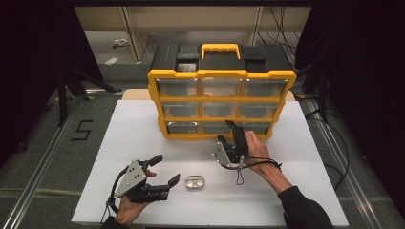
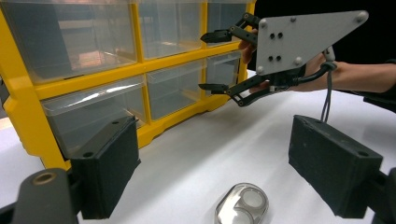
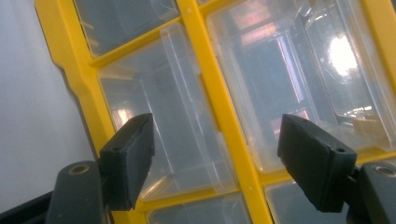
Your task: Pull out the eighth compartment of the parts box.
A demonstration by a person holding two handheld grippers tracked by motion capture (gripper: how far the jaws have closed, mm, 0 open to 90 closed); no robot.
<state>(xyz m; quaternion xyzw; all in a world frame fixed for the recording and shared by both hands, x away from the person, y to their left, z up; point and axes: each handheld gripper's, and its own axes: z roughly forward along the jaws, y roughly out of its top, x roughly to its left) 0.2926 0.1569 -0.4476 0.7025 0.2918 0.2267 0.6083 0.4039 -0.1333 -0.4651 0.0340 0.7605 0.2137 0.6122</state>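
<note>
Well, here is how it stands, view by view.

High view, organiser: the yellow organiser (image 1: 221, 102) with clear drawers stands upright at the far side of the white surface (image 1: 143, 138).
High view, right claw: the right claw (image 1: 230, 135) is up against the bottom row, jaws spread, pointing away from the person toward the bottom middle drawer (image 1: 216, 127). Nothing is between them.
High view, left claw: the left claw (image 1: 166, 168) lies low near the front edge, jaws spread and empty, pointing right toward the case (image 1: 194, 182).
High view, case: a small clear case, lying flat on the surface, just beside the left claw's tips and well apart from the organiser.

Left gripper view, case: the case (image 2: 242, 205) lies just ahead of the two black jaws, between them but nearer the right one, not touched.
Left gripper view, right claw: farther off, the right claw (image 2: 211, 60) reaches at the drawers, jaws one above the other.

Right gripper view, drawers: the jaws straddle a yellow divider (image 3: 219, 107), with a clear drawer front (image 3: 163, 121) before the left jaw; no pad presses on anything that I can see.

Key relation: the drawer lies straight ahead of the right claw, which is much the nearer; my guess is that it will close on the drawer's front lip and pull.
</note>
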